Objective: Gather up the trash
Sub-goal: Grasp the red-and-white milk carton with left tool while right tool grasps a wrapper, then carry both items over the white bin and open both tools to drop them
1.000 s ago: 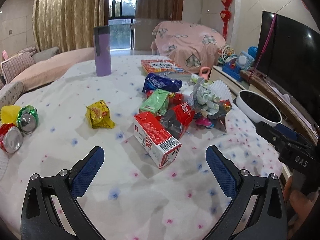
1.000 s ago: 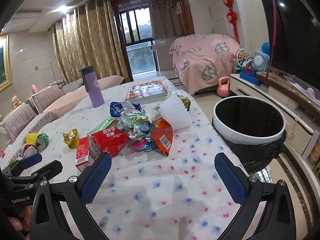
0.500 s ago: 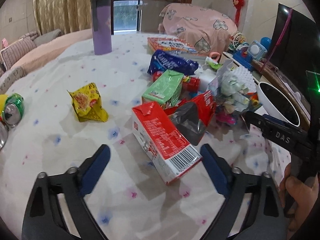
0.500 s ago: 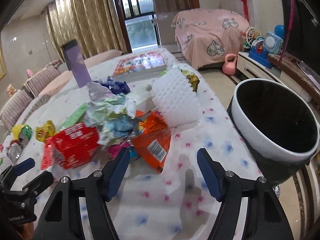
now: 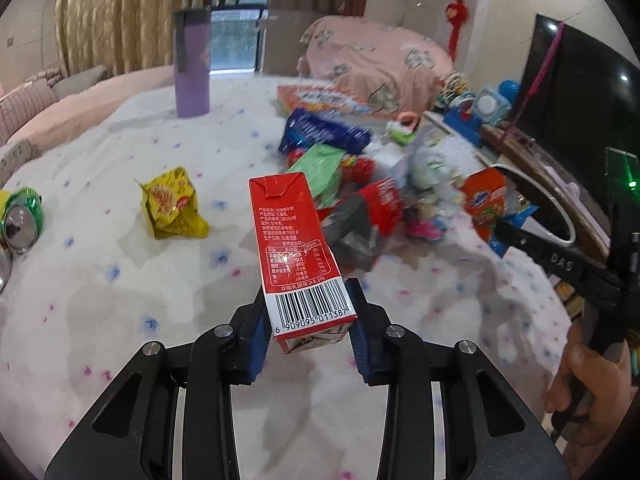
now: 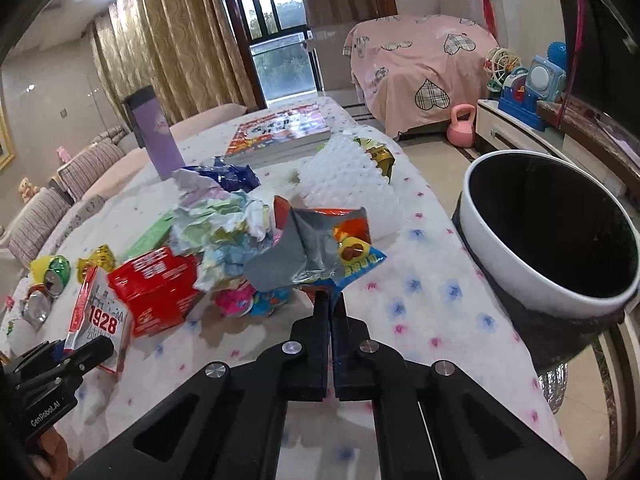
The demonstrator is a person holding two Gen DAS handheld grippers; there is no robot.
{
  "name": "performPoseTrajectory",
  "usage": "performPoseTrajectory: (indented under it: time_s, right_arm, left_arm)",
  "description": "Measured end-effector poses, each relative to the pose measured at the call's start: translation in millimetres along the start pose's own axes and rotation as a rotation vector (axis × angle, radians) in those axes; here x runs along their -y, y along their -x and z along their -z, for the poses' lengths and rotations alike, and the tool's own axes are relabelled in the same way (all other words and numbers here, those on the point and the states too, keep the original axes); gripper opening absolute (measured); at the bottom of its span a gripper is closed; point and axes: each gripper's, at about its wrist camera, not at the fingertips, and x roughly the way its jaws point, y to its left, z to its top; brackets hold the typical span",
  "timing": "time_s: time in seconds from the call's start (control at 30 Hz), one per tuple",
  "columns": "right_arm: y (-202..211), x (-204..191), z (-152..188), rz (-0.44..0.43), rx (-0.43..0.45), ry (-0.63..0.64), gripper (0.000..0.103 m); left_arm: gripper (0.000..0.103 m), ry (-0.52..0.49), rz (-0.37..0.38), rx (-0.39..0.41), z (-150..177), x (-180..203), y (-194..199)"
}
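My left gripper [image 5: 308, 324] is shut on a red milk carton [image 5: 296, 248] and holds it tilted above the white cloth; the carton also shows in the right wrist view [image 6: 98, 316]. My right gripper [image 6: 330, 300] is shut on an orange snack wrapper [image 6: 320, 248] lifted just off the pile of trash [image 6: 216, 232]. The white bin with a black liner [image 6: 552, 236] stands right of the table. A yellow wrapper [image 5: 174, 204] and crushed cans [image 5: 20, 216] lie to the left.
A purple tumbler [image 5: 191, 64] and a stack of books [image 6: 280, 130] stand at the far side of the table. White foam netting [image 6: 348, 184] lies behind the pile. A TV cabinet with toys [image 6: 528, 88] is beyond the bin.
Both grippers closed: the left on the red milk carton and lifted it, the right on the orange snack wrapper and raised it from the pile.
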Motion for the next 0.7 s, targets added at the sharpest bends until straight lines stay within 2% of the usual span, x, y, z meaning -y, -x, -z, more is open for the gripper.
performPoseTrajectory:
  time_s: [0.2, 0.37, 0.7]
  right_arm:
    - [25, 5, 6, -0.004, 0.030, -0.018, 0.001]
    - [40, 15, 8, 0.011, 0.048, -0.041, 0.001]
    - [63, 53, 8, 0.057, 0.083, -0.101, 0.001]
  left_arm:
    - [0.032, -0.068, 0.076, 0.038, -2, 27, 18]
    - [0.032, -0.140, 0.135, 0.039, -7, 59, 15]
    - [0.031, -0.225, 0.228, 0.048, -29, 113, -2]
